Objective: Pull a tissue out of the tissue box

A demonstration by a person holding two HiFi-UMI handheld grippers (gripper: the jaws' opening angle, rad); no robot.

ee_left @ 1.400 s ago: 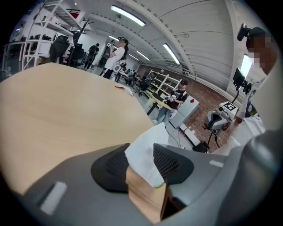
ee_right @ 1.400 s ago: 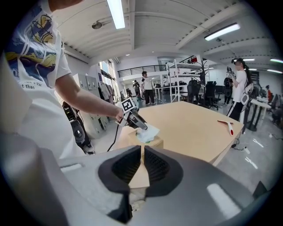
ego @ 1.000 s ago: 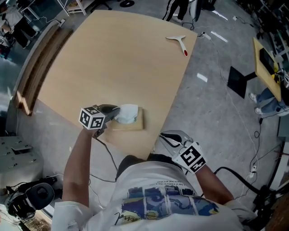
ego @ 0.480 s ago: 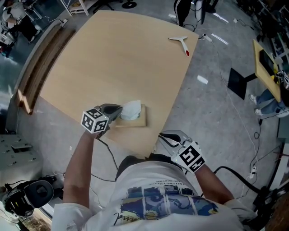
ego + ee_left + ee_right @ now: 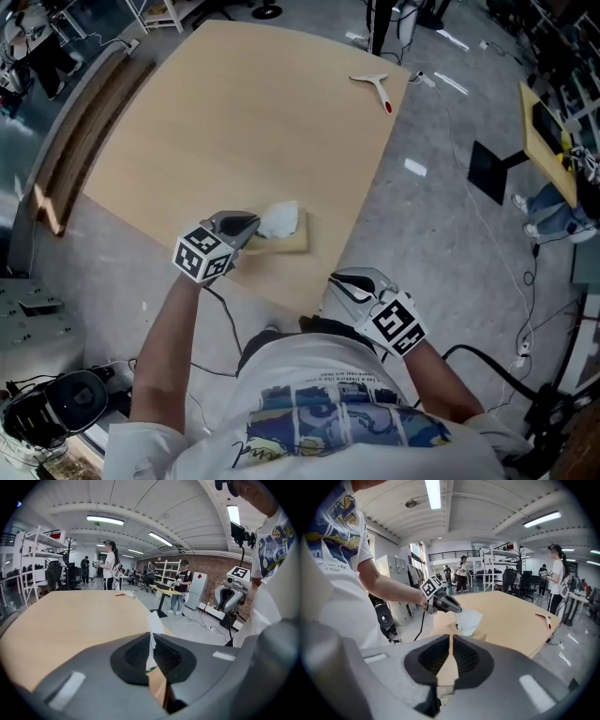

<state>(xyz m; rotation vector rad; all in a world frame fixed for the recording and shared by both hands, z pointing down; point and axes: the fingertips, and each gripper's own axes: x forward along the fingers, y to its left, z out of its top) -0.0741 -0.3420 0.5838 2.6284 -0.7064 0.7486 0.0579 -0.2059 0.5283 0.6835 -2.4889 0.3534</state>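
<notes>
A low tan tissue box (image 5: 289, 243) lies near the front edge of the wooden table (image 5: 234, 122). A white tissue (image 5: 279, 220) stands up out of it. My left gripper (image 5: 251, 228) is shut on the tissue's left side, just above the box. In the left gripper view the tissue (image 5: 153, 623) rises from between the closed jaws of the left gripper (image 5: 151, 643), with the box (image 5: 157, 684) below. My right gripper (image 5: 349, 285) hangs off the table's front edge, shut and holding nothing. The right gripper view shows the left gripper (image 5: 457, 609), the tissue (image 5: 468, 620) and the box (image 5: 462, 631) beyond the right gripper (image 5: 450, 637).
A white scraper with a red tip (image 5: 373, 86) lies at the table's far right corner. A wooden rail (image 5: 80, 141) runs along the left side. Cables and a headset (image 5: 56, 405) lie on the floor. Several people stand in the background (image 5: 108, 563).
My left gripper has lifted with the tissue in it, and more of the tissue stands above the box. The right gripper has hardly shifted.
</notes>
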